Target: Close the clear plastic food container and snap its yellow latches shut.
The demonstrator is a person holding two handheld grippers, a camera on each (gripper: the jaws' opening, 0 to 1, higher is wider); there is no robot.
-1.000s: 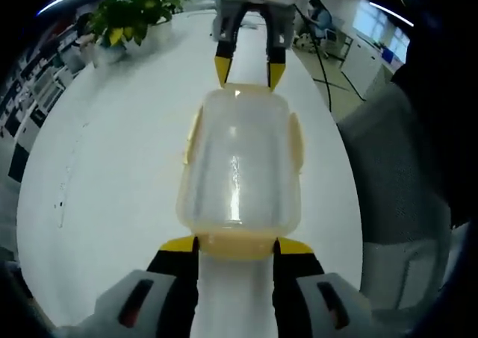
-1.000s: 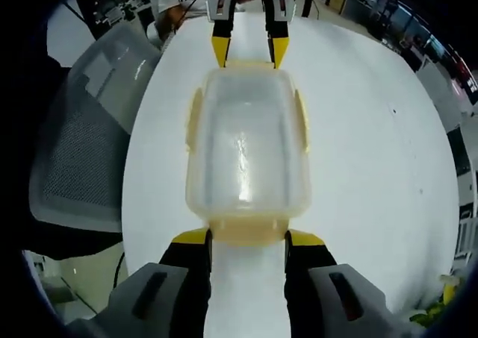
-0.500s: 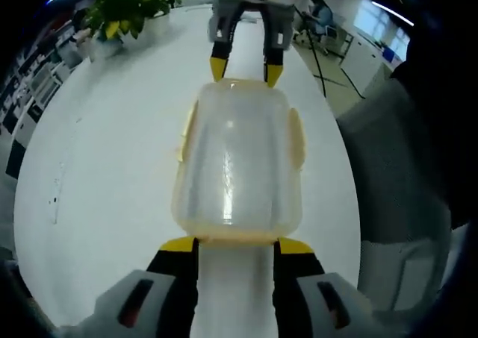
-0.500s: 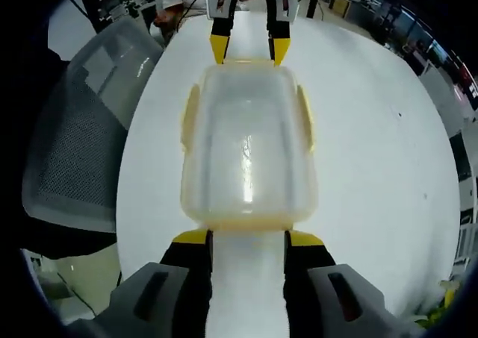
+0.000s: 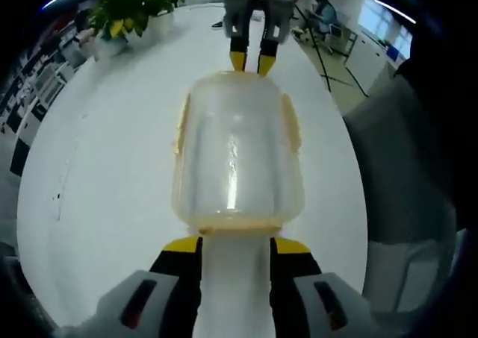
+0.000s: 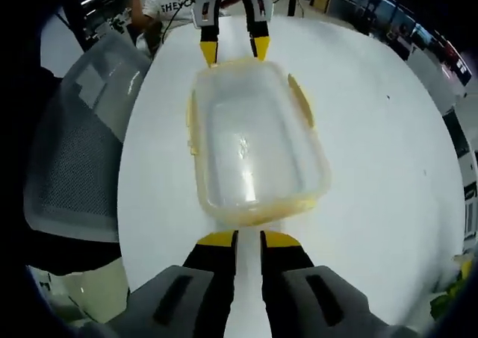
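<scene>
White table [image 5: 104, 166]: right gripper [image 6: 248, 237] jaws seemingly narrowed.

– Where does each camera sit?
– At opposite short ends of the container [image 5: 237, 155], close above the white table [image 5: 104, 166], facing each other.
– What's shared?
– The container [image 6: 254, 140] centrally, with the opposite gripper at 12 o'clock in each view.

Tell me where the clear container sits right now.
The clear container sits on the white table, lengthwise between the left claw and right claw.
</scene>
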